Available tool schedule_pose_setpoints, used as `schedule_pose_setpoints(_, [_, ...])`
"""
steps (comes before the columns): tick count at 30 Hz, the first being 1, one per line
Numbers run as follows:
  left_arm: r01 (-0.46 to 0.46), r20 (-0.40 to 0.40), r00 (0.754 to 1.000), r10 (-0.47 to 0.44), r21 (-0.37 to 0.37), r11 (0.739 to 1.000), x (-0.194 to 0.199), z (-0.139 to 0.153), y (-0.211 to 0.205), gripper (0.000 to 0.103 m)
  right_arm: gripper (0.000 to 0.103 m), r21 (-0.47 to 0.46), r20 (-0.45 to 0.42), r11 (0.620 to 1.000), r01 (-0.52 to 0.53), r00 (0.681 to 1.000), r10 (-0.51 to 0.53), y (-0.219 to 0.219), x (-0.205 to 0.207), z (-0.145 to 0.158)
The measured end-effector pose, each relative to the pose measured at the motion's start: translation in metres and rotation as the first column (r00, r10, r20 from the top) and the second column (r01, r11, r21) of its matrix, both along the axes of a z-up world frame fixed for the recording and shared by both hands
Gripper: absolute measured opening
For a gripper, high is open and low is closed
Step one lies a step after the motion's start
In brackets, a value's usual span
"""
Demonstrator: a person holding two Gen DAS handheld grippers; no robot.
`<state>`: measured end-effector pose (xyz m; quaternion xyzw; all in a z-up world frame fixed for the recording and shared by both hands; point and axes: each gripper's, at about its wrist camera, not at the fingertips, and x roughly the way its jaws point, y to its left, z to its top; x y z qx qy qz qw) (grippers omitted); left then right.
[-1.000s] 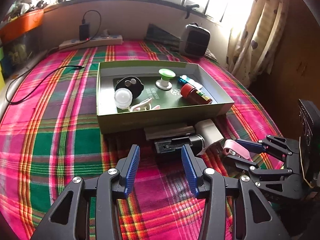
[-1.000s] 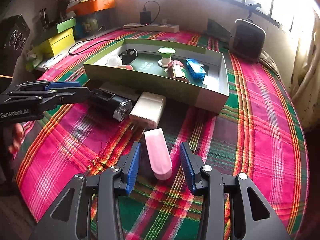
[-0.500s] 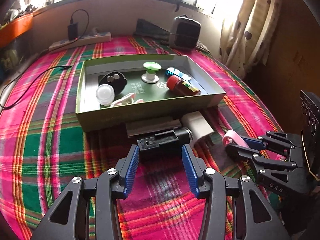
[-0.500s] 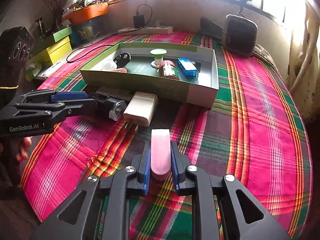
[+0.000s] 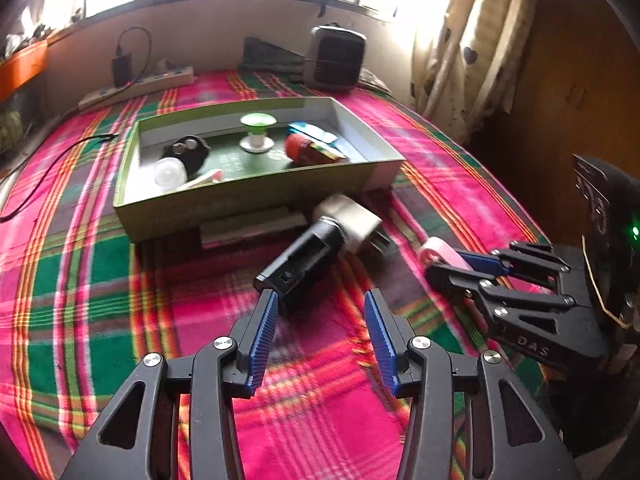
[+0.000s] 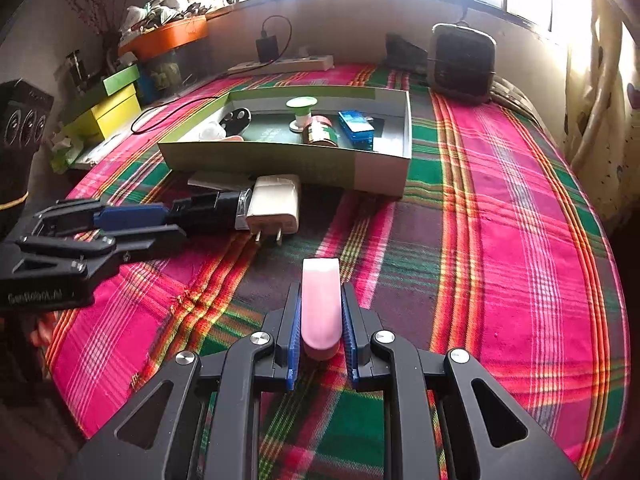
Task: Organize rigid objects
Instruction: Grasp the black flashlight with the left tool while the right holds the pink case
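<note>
Right gripper (image 6: 321, 312) clamped on pink capsule-shaped case (image 6: 321, 304), just above plaid blanket (image 6: 500, 216). Left gripper (image 5: 320, 320) spread wide, empty, left pad at end of black cylindrical device (image 5: 302, 258), which touches white plug adapter (image 5: 352, 220) before green tray (image 5: 256, 196).

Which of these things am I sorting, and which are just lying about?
Job: pink case in right gripper; black cylinder, white plug, green box.
Lying about: power strip, heater, yellow box.
</note>
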<state>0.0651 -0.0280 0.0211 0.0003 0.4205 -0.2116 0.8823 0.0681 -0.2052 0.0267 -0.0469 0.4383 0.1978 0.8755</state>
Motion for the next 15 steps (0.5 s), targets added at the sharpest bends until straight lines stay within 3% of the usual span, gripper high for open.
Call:
schedule_pose_setpoints(9, [0.047, 0.005, 0.999, -0.047, 0.012, 0.999, -0.006, 0.003, -0.020, 0.044, 0.019, 0.011, 0.009, 0.999, 0.031, 0.999, -0.031, -0.011, -0.007, 0.000])
schedule_pose_setpoints(15, [0.019, 0.030, 0.999, -0.020, 0.036, 0.999, -0.005, 0.007, -0.017, 0.044, 0.019, 0.008, 0.013, 0.999, 0.050, 0.999, -0.050, -0.017, -0.009, -0.001])
